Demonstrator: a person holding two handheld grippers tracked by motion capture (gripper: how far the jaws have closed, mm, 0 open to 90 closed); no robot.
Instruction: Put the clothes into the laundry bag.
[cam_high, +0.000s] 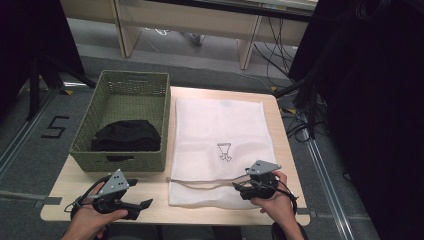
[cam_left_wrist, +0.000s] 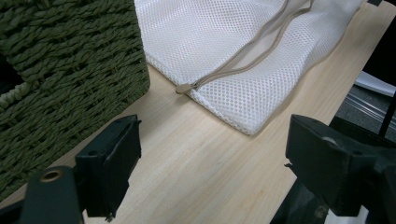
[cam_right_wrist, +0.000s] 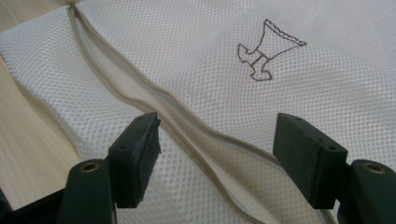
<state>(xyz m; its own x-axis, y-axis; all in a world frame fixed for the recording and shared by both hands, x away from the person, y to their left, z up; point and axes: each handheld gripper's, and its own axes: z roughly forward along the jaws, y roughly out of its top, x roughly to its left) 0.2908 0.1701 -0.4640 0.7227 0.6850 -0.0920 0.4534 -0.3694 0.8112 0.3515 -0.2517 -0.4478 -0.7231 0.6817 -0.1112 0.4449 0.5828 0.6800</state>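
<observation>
A white mesh laundry bag (cam_high: 220, 145) lies flat on the wooden table (cam_high: 75, 192), with a beige zipper (cam_high: 200, 184) across its near end and a small brown emblem (cam_high: 225, 151) in the middle. The zipper (cam_right_wrist: 187, 121) is parted, showing a slit. My right gripper (cam_high: 245, 186) hovers open just over the bag's near right part, its jaws astride the zipper line (cam_right_wrist: 212, 144). My left gripper (cam_high: 142, 204) is open above bare table near the front edge, left of the bag's corner (cam_left_wrist: 250, 126). The zipper's end (cam_left_wrist: 184, 88) lies ahead of it.
A green woven basket (cam_high: 122, 92) stands at the table's left, holding folded black cloth (cam_high: 127, 136). Its wall (cam_left_wrist: 70, 79) is close to my left gripper. Floor, cables and dark curtains surround the table.
</observation>
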